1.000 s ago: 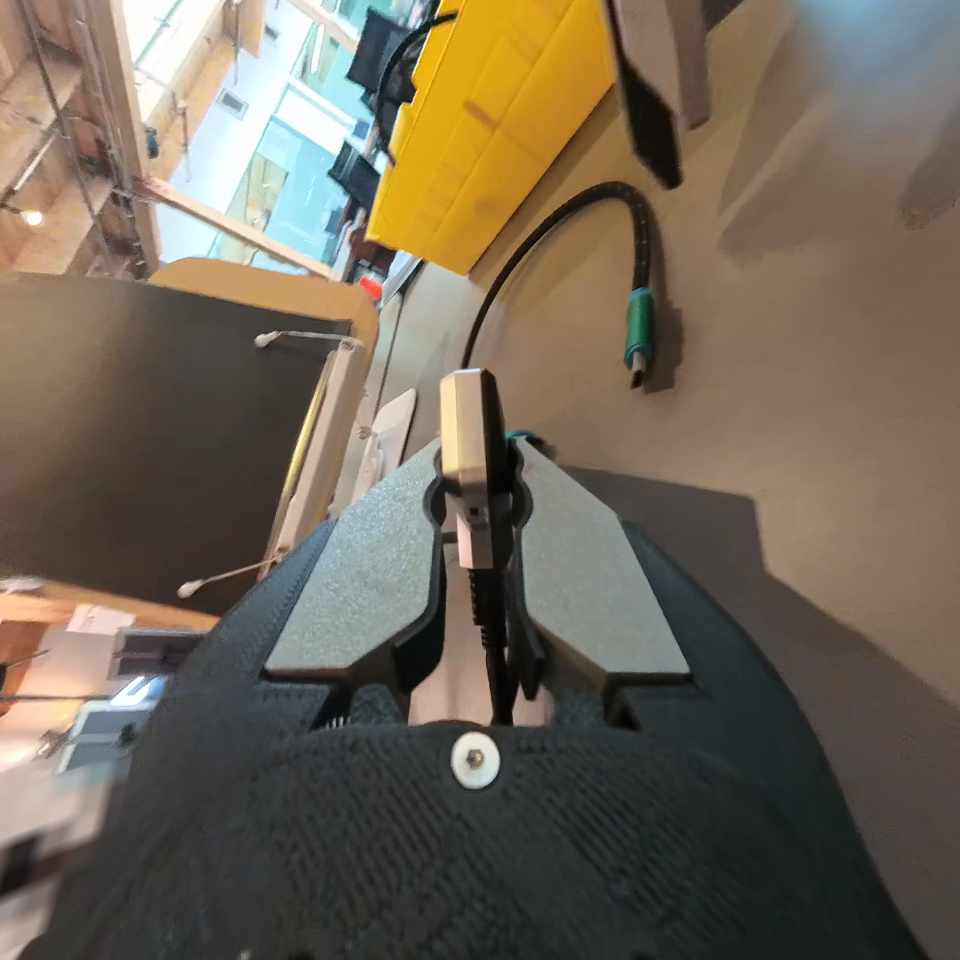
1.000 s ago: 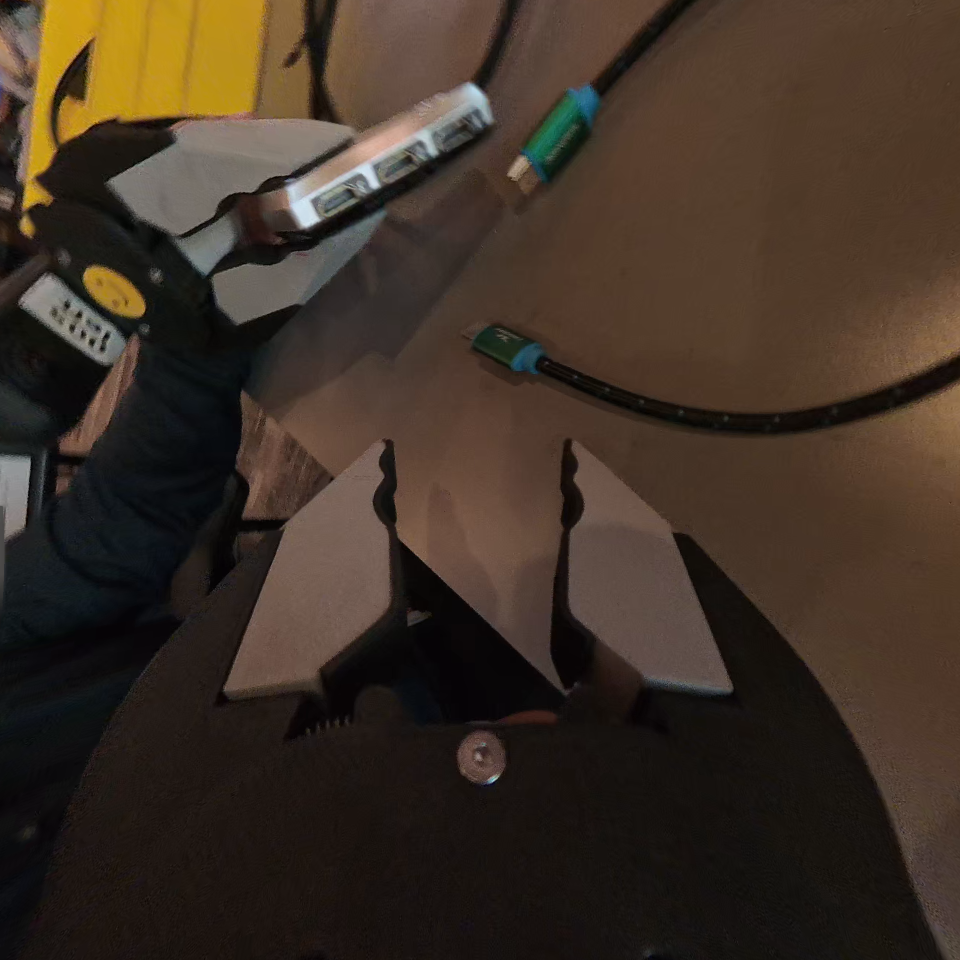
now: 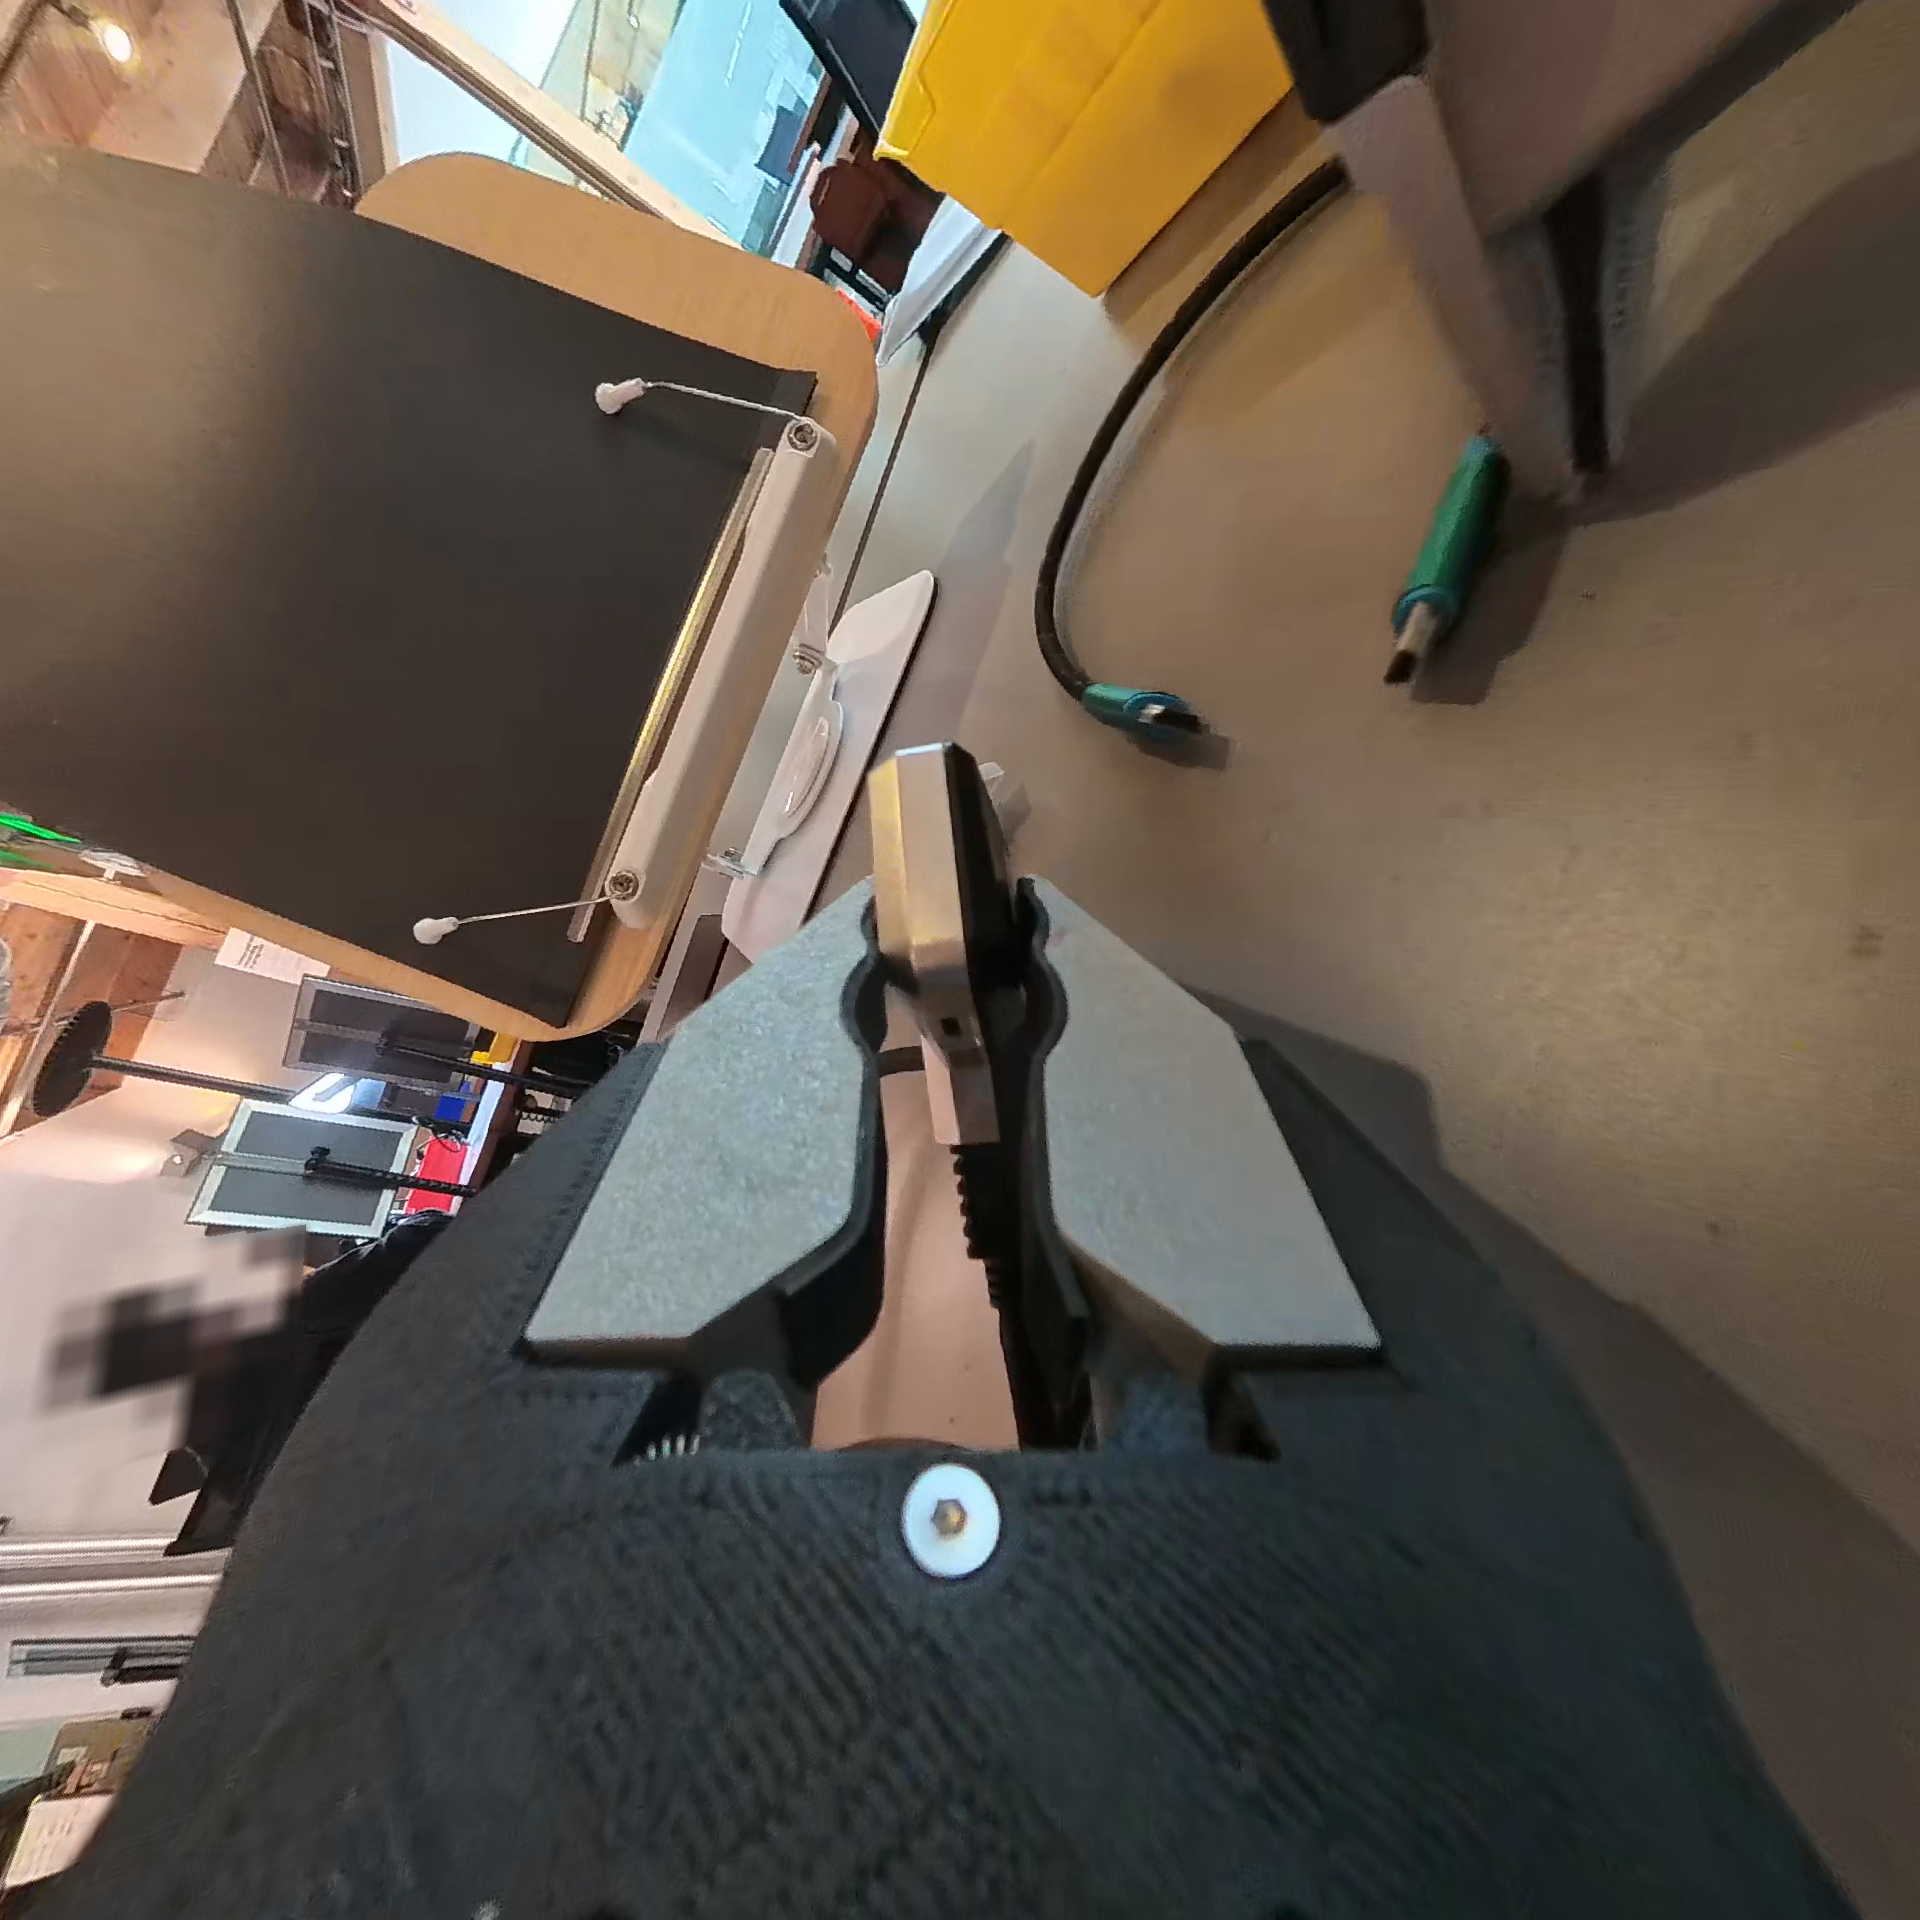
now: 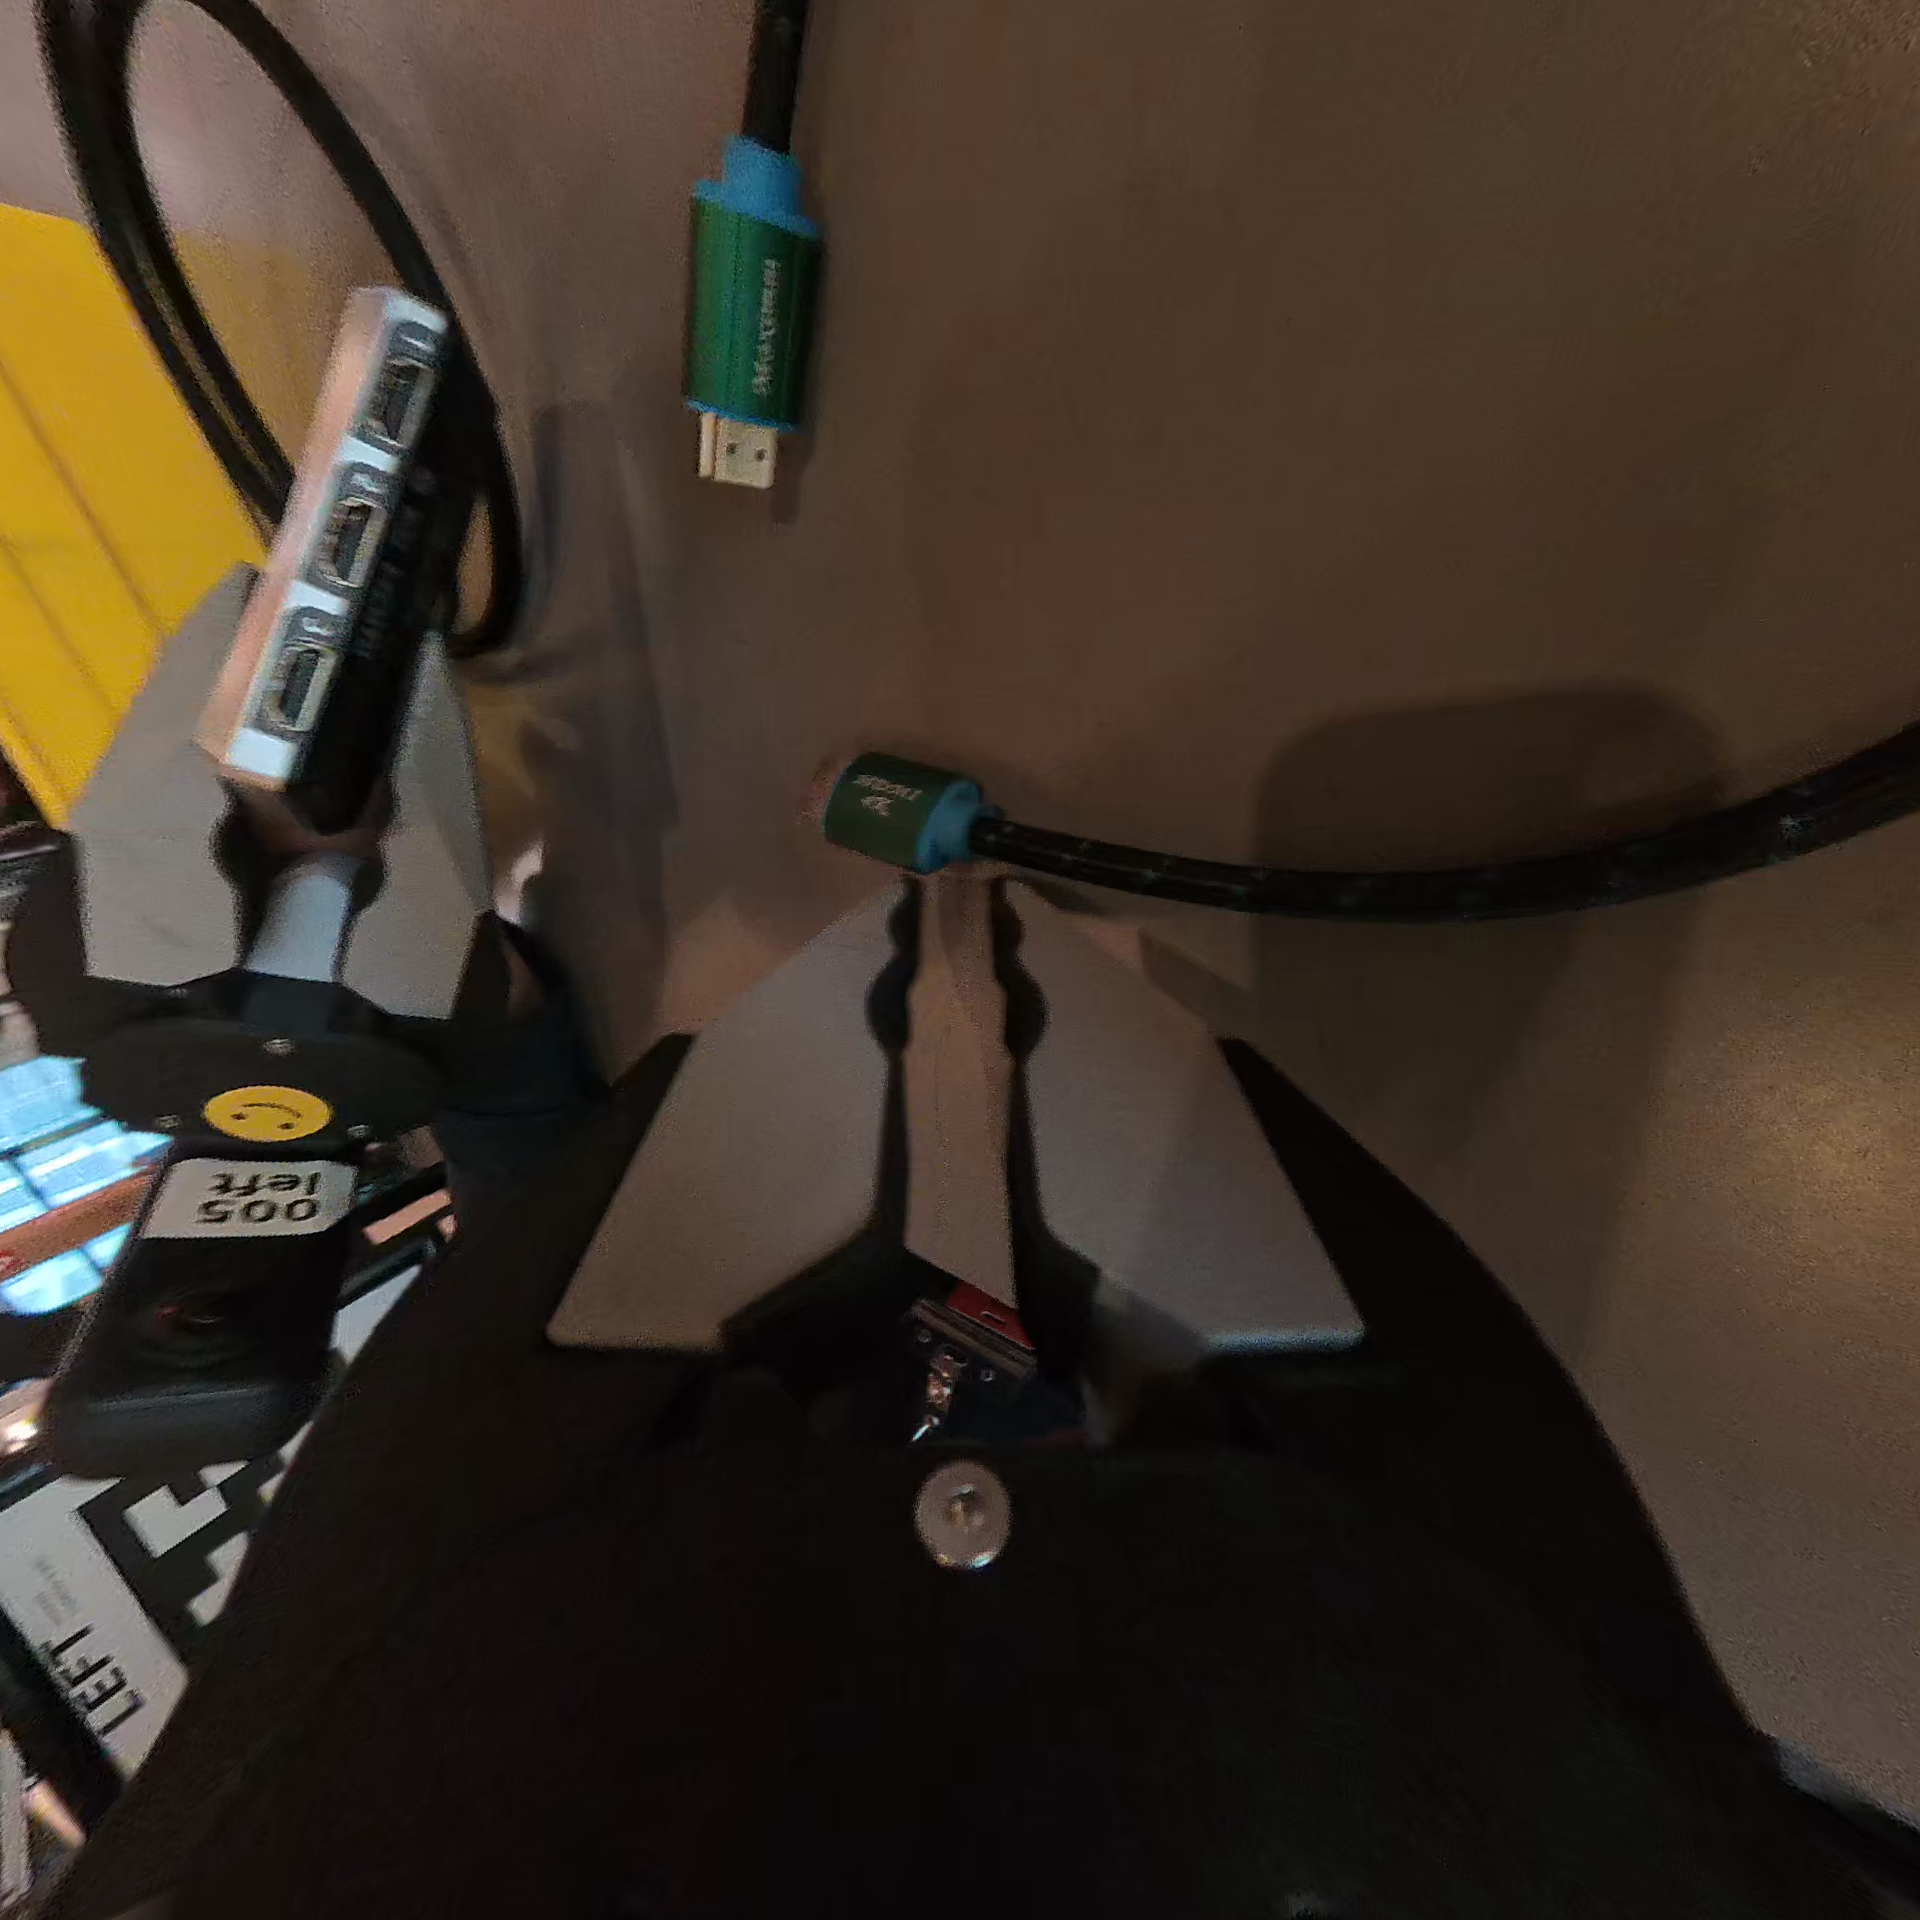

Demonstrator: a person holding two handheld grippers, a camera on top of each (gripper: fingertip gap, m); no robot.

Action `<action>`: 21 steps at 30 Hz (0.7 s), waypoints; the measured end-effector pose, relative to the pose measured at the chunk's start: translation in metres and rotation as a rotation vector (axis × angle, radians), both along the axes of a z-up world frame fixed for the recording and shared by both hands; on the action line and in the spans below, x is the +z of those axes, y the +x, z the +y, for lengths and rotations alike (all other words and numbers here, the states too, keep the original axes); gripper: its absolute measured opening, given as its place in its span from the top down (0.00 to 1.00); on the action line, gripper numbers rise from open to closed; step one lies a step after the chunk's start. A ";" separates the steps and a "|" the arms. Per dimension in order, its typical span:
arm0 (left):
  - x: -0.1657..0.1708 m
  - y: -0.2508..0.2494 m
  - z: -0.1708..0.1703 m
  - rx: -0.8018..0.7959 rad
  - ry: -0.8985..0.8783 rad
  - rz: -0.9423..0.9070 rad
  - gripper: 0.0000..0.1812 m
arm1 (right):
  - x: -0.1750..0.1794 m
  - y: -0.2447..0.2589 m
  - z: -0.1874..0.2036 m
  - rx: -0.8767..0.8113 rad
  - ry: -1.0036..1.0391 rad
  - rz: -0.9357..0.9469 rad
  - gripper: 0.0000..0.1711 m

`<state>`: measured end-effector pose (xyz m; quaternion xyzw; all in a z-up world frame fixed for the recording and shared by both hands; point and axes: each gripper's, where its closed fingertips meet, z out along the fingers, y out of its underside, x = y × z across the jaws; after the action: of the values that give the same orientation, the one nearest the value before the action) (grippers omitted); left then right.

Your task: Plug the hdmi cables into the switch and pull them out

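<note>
Switch (image 3: 935, 883) clamped in left hand-held gripper (image 3: 951, 935), cables unplugged.

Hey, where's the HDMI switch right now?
The HDMI switch is clamped in the left gripper, held above the table. In the right wrist view it sits at the left, its ports empty, left of the two green plugs lying on the table.
</note>
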<state>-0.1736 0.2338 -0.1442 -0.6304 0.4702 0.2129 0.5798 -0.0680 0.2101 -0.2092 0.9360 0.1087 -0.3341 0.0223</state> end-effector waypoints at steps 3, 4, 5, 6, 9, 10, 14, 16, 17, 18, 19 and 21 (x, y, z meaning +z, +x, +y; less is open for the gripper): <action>0.001 -0.001 0.000 -0.001 -0.002 -0.015 0.89 | 0.016 -0.009 0.002 -0.040 -0.022 0.094 0.68; 0.001 -0.001 0.001 0.000 -0.005 -0.020 0.89 | 0.019 -0.010 0.000 -0.041 -0.030 0.107 0.65; 0.001 -0.002 0.001 0.001 -0.005 -0.022 0.89 | 0.021 -0.010 -0.004 -0.021 -0.027 0.109 0.66; 0.001 -0.002 0.001 0.002 -0.006 -0.023 0.89 | 0.021 -0.009 -0.006 0.005 -0.008 0.103 0.68; 0.000 -0.002 0.002 0.001 -0.011 -0.020 0.89 | 0.016 -0.005 -0.002 0.001 0.029 0.064 0.70; -0.001 -0.001 0.001 -0.001 -0.014 -0.016 0.89 | 0.015 -0.005 0.000 -0.017 0.024 0.065 0.72; -0.003 0.002 -0.001 -0.019 -0.018 -0.005 0.89 | 0.010 -0.007 0.010 -0.052 0.061 0.025 0.81; -0.003 0.002 -0.002 -0.018 -0.019 -0.010 0.89 | 0.010 -0.004 0.014 -0.043 0.088 -0.008 0.80; -0.003 0.001 -0.001 -0.016 -0.022 -0.014 0.89 | 0.009 -0.001 0.019 -0.044 0.110 -0.031 0.80; -0.003 0.001 -0.001 -0.015 -0.021 -0.019 0.89 | 0.009 0.003 0.025 -0.048 0.132 -0.051 0.81; -0.002 0.000 -0.001 -0.015 -0.023 -0.025 0.89 | 0.008 0.007 0.031 -0.049 0.154 -0.073 0.82; -0.002 0.000 -0.001 -0.015 -0.025 -0.030 0.89 | 0.008 0.014 0.039 -0.014 0.204 -0.117 0.77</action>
<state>-0.1738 0.2330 -0.1463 -0.6371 0.4687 0.1933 0.5806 -0.0542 0.2488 -0.2009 0.9520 0.1340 -0.2663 -0.0690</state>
